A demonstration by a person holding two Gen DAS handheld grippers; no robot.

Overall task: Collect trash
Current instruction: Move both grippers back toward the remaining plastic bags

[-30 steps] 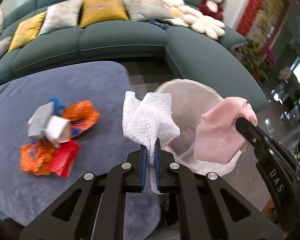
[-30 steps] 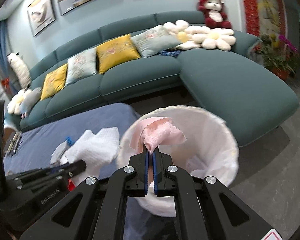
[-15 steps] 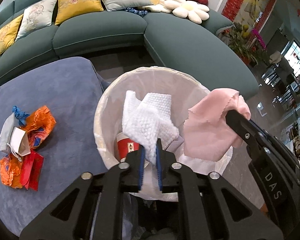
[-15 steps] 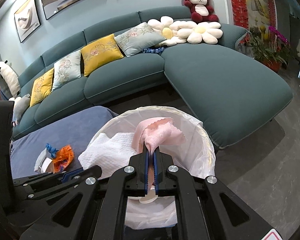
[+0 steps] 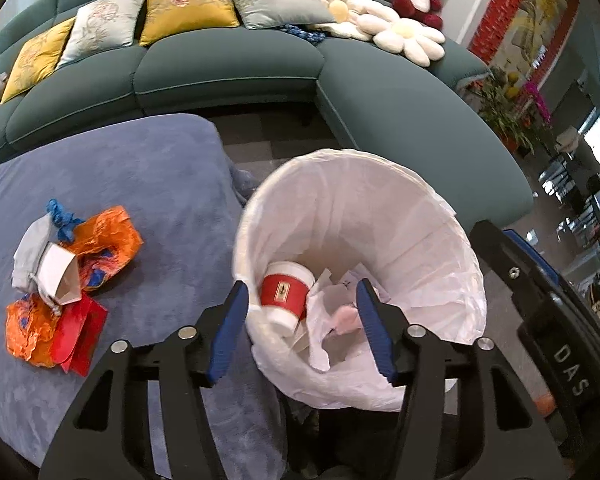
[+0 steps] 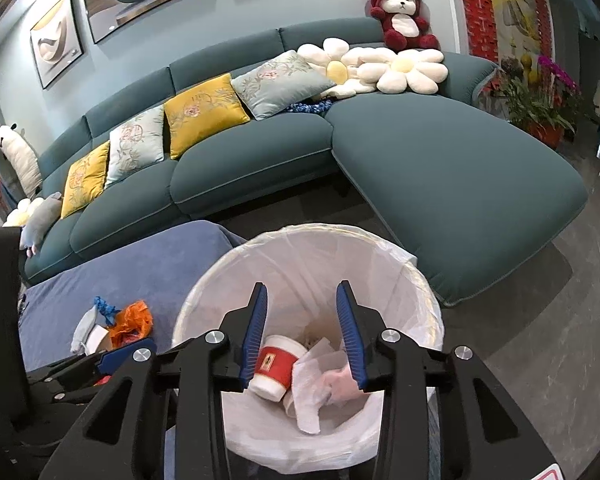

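A trash bin lined with a white bag (image 5: pixel 404 208) (image 6: pixel 400 280) stands beside the blue table. Inside lie a red-and-white paper cup (image 5: pixel 286 292) (image 6: pixel 274 366), a white paper towel (image 5: pixel 320 320) (image 6: pixel 310 384) and a pink cloth (image 5: pixel 346 318) (image 6: pixel 340 384). My left gripper (image 5: pixel 302 310) is open and empty above the bin's near rim. My right gripper (image 6: pixel 302 320) is open and empty over the bin; its body shows at the right of the left wrist view (image 5: pixel 540 312). A pile of orange, red, white and grey wrappers (image 5: pixel 64 276) (image 6: pixel 116 326) lies on the table.
The table is covered with a blue cloth (image 5: pixel 140 184) (image 6: pixel 140 268), left of the bin. A green sectional sofa (image 5: pixel 228 64) (image 6: pixel 440 176) with cushions and plush toys runs behind. Grey floor (image 6: pixel 548 320) lies to the right, with potted flowers (image 6: pixel 540 100) far right.
Both grippers opened over the bin. The white paper towel and the pink cloth dropped from them and now lie inside the bin beside the cup.
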